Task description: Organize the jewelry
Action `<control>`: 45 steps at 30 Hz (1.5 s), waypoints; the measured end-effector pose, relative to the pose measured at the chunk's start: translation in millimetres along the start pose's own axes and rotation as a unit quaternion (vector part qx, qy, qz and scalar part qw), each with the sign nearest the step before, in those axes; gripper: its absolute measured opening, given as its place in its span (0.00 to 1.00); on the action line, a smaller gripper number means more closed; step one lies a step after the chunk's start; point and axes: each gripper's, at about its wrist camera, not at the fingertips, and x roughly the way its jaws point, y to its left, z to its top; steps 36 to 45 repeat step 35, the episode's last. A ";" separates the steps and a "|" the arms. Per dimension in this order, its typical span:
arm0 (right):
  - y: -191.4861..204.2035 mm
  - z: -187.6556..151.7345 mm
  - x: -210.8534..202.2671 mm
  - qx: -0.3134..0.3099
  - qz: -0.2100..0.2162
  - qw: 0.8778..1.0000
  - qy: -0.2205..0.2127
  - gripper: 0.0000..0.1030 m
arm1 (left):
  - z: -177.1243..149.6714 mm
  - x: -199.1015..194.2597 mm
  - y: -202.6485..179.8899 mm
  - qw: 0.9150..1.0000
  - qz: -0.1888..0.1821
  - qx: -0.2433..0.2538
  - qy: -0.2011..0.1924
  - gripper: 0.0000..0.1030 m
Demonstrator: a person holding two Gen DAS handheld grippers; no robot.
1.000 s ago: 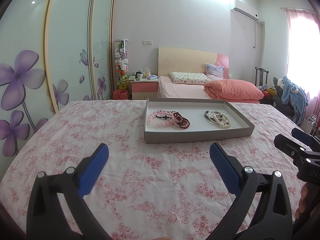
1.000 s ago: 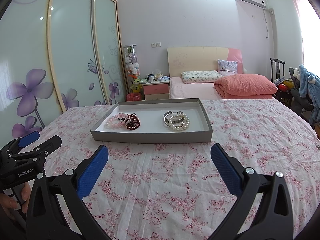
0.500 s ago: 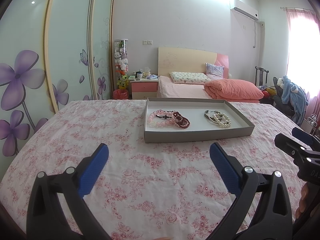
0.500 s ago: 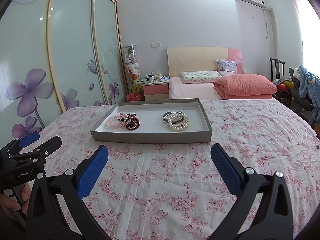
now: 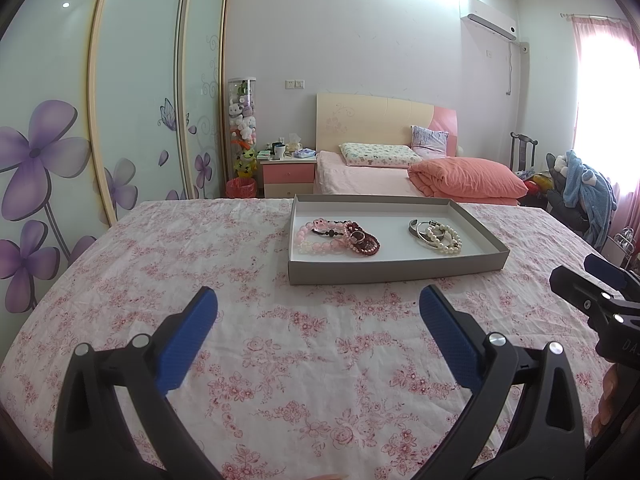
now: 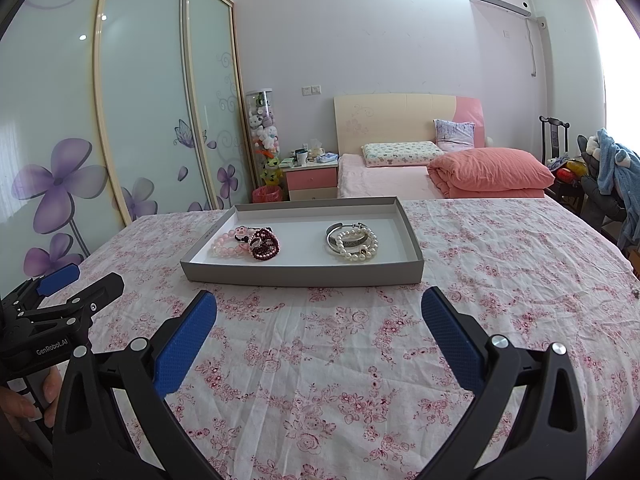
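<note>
A shallow grey tray (image 5: 396, 270) (image 6: 304, 274) stands on the floral tablecloth. In its left half lies a heap of pink and dark red bead bracelets (image 5: 338, 238) (image 6: 248, 243). In its right half lie a pearl bracelet with silver bangles (image 5: 436, 236) (image 6: 354, 242). My left gripper (image 5: 318, 308) is open and empty, a short way in front of the tray. My right gripper (image 6: 319, 312) is open and empty, also in front of the tray. Each gripper shows at the edge of the other's view, the right one (image 5: 588, 284) and the left one (image 6: 76, 292).
The table with the pink floral cloth (image 5: 280, 352) (image 6: 500, 280) stretches around the tray. Behind it stand a bed with a pink quilt (image 5: 468, 180), a pink nightstand (image 5: 286, 174), sliding wardrobe doors with purple flowers (image 5: 48, 160) and a chair with clothes (image 5: 580, 196).
</note>
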 end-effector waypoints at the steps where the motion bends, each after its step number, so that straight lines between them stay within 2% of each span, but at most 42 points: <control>1: 0.0 0.0 0.0 0.000 0.000 1.000 0.000 0.98 | 0.1 0.1 0.1 1.000 0.000 0.000 0.000 0.96; 45: 0.0 -1.4 -0.5 0.001 0.000 1.000 0.001 0.98 | -0.9 0.7 0.8 1.000 -0.001 0.003 -0.002 0.96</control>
